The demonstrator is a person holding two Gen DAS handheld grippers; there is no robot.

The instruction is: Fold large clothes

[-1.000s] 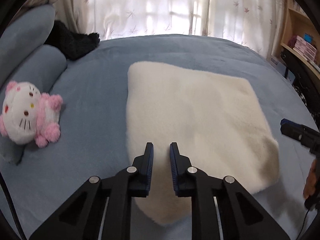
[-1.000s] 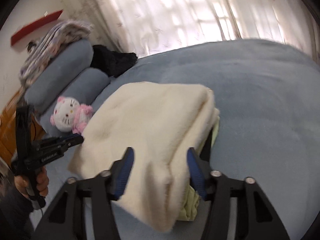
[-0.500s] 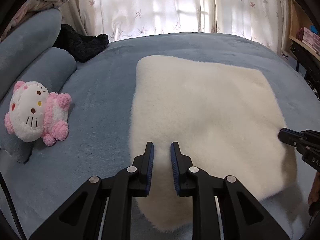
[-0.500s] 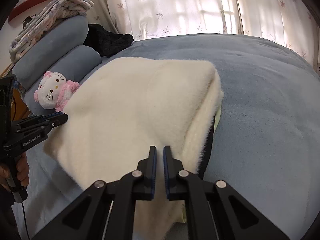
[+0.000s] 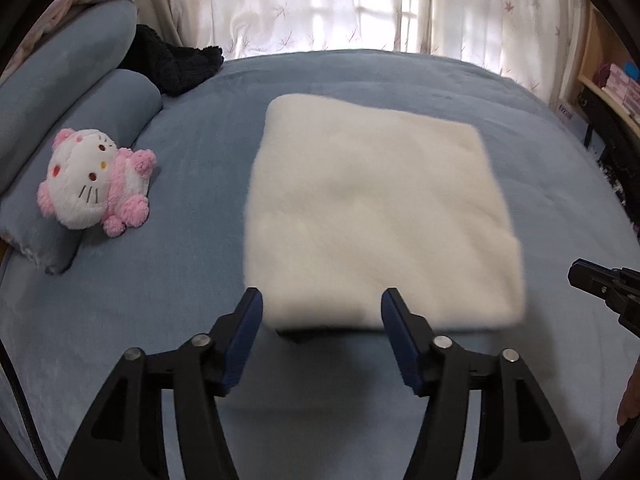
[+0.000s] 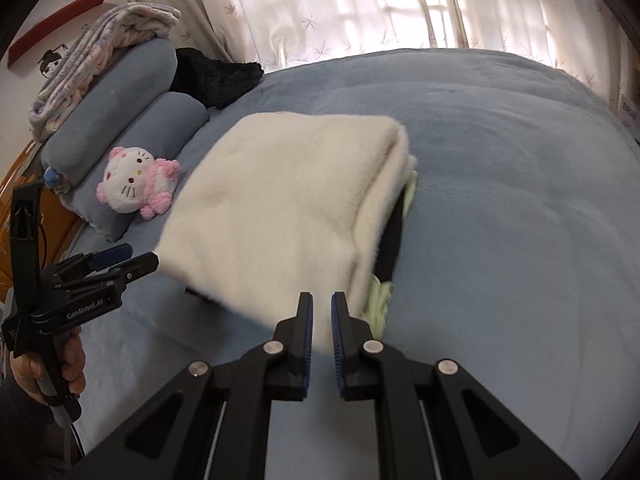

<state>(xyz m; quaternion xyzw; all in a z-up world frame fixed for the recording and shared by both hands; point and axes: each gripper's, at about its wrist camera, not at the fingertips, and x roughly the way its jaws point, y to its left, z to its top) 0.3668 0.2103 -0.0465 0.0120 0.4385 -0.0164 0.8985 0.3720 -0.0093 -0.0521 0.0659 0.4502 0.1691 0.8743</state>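
Both claws are matte black with blue finger pads (image 5: 400,340) and silver screws; the left claw (image 6: 116,262) bears white "GenRobot.AI" lettering.

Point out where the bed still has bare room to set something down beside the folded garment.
Bare blue bedspread runs wide on the right of the folded cream garment and beyond it toward the curtains. A narrower strip lies between the garment and the plush cat. The pillows and black throw crowd the left.

We see: pink-white plush cat (image 5: 94,188) at 9 o'clock – on blue bedspread (image 5: 400,80) | black fuzzy cloth (image 5: 180,64) at 11 – curtains (image 5: 320,4) at 12
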